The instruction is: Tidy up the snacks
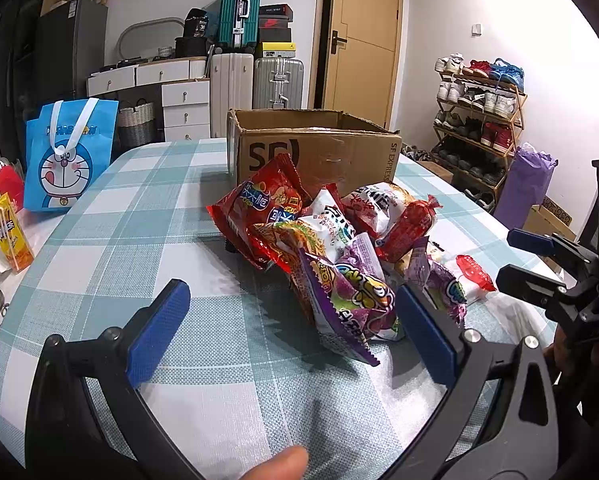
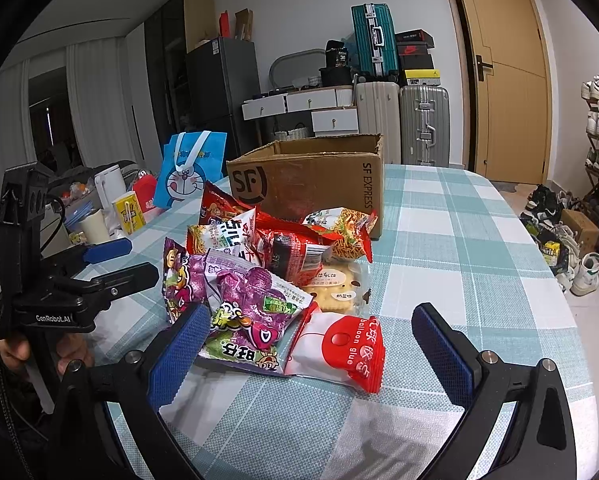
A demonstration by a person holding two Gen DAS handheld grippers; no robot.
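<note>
A: Left wrist view, from the left: a yellow drink carton at the table edge, then a blue cartoon-cat bag lettered "DORAEMON", partly covered by its handle.

B: And the left gripper?

A: Jaws spread wide, empty, low over the checked tablecloth. Its right finger sits just beside the purple packet at the near edge of the snack pile.

B: What stands behind the pile?

A: An open cardboard box printed "SF EXPRESS", touching the far packets. Right of the pile, the right gripper appears narrow from the side.

B: Its own camera?

A: The right gripper is wide and empty, a red-and-white packet reading "balloon glue" between its fingers. The left tool's body reads "GenRobot.AI".
</note>
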